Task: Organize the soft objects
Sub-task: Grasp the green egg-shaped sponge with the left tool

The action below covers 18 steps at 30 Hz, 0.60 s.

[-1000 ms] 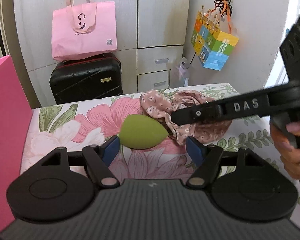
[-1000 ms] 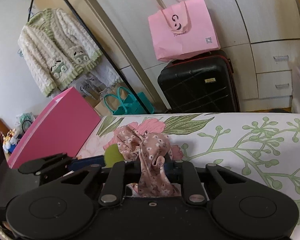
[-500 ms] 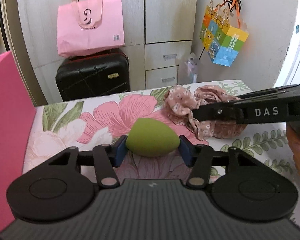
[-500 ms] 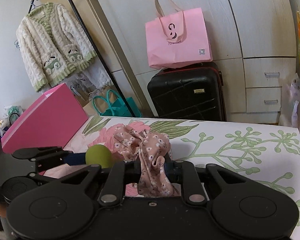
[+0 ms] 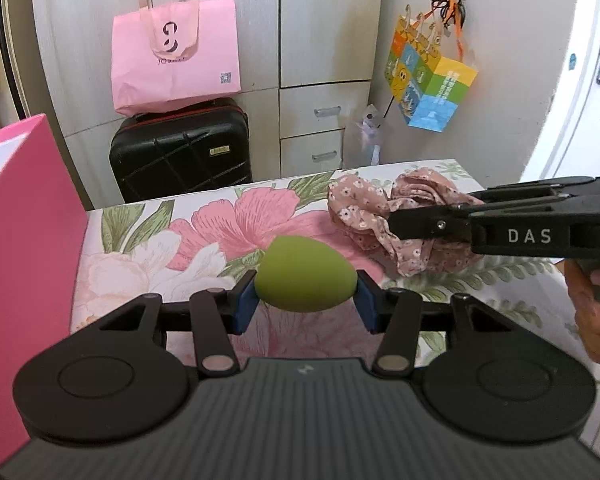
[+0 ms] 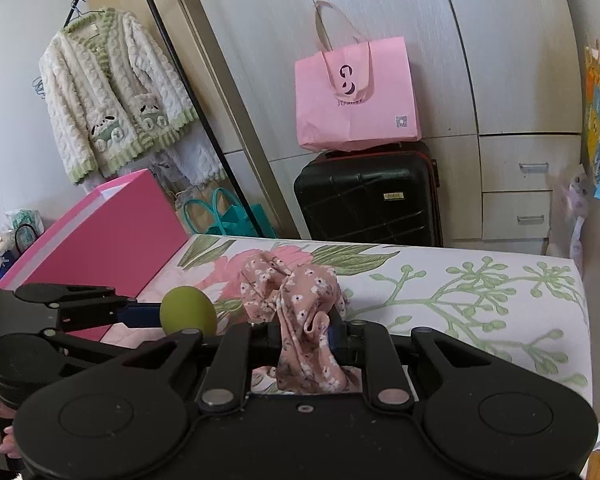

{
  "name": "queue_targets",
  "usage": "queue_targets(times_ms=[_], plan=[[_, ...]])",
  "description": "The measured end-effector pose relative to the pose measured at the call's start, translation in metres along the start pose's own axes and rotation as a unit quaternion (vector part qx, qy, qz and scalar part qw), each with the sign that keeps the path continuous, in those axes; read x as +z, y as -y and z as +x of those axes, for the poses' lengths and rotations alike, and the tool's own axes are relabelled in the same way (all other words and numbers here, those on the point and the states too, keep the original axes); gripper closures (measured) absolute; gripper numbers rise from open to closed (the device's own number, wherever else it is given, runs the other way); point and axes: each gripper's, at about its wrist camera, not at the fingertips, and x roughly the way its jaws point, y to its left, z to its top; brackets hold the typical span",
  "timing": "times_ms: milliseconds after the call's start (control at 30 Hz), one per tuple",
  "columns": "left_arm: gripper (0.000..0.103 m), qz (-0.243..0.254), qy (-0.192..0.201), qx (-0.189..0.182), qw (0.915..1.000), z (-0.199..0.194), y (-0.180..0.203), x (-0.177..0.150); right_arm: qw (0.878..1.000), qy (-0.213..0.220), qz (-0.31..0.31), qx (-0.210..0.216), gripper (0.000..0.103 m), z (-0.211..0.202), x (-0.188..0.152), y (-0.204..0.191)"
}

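Readable marks, as we find them:

1. "DAS" in pale capitals on the side of the right gripper (image 5: pixel 396 226), at 3 o'clock in the left wrist view.
2. A dark emblem like a "G" over a crescent on the pink tote bag (image 5: pixel 176 54), at 11 o'clock in that view and 1 o'clock in the right wrist view; the small line of letters beneath it is too blurred for us to read. A square code patch sits at the bag's lower right corner.
3. A small gold plate on the black suitcase (image 5: pixel 180 152); we cannot read its lettering.
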Motion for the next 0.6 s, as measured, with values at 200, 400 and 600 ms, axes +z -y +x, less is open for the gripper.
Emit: queue_targets(times_ms=[200, 400, 600], plan=[[0.054, 0.009, -0.001, -0.007, 0.9999, -0.028, 0.006, -0.01, 1.0, 0.004, -0.005, -0.016, 0.082, -0.027, -0.007, -0.016], [0.053, 0.001, 0.014, -0.021, 0.9997, -0.064, 0.005, -0.028, 1.0, -0.006, 0.0, 0.011, 0.082, -0.052, -0.016, -0.029], [0.053, 0.007, 0.003, -0.034, 0.9994, -0.095, 0.001, -0.045, 0.998, -0.017, 0.023, 0.053, 0.082, -0.066, -0.04, -0.046]])
